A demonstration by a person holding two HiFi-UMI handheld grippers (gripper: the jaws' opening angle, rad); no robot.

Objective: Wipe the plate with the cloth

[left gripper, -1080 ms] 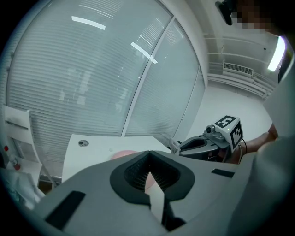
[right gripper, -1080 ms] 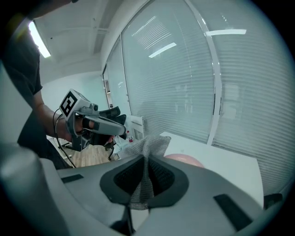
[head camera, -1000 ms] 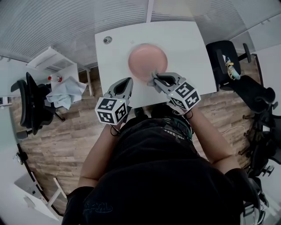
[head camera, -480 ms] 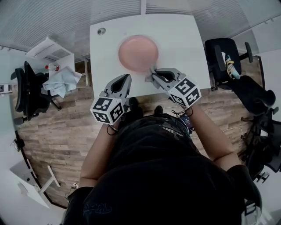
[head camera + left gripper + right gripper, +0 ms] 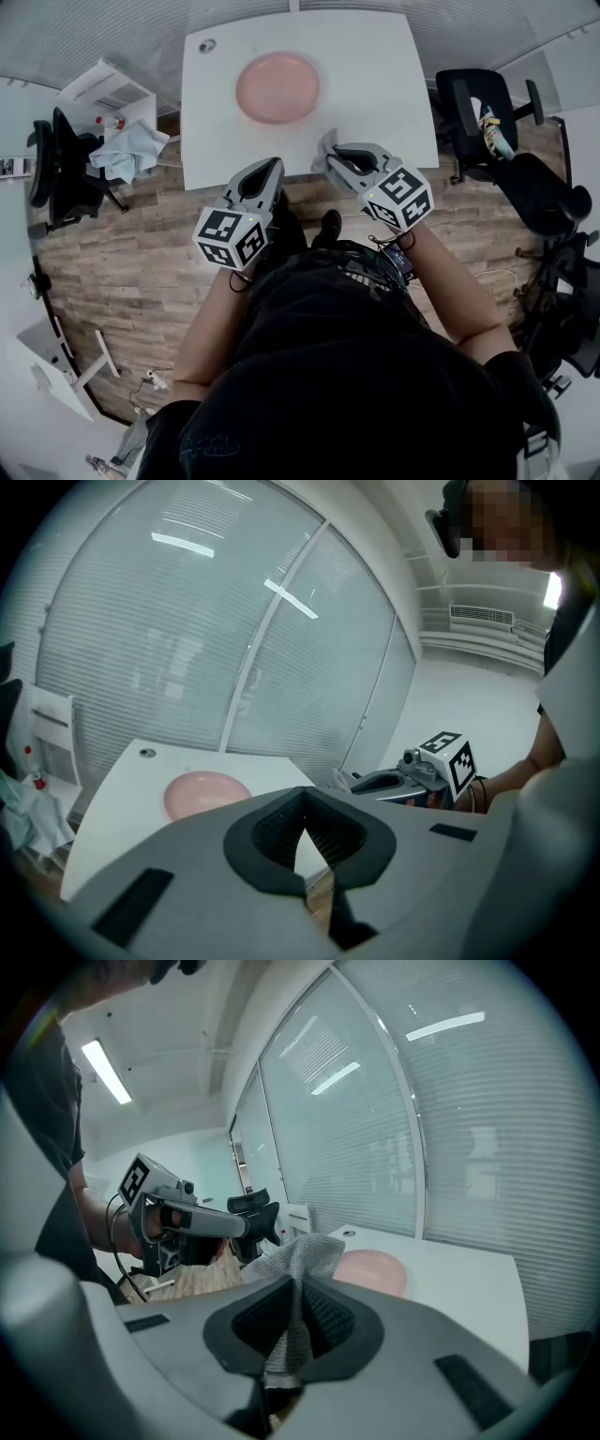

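Pink plate (image 5: 277,87) sat on the table (image 5: 375,84) — your R gripper (image 5: 330,161) pinched the cloth (image 5: 298,1269), L gripper (image 5: 270,171) was closed tight w/ nothing in it.

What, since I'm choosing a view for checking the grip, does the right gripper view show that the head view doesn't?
Only the right gripper view: the right hand-held gripper with its jaws pinched shut on the mesh cloth. Only the head view: that gripper's marker cube and the light-blue fabric heaped far left. Both: the pink plate on the white table, and the left hand-held gripper.
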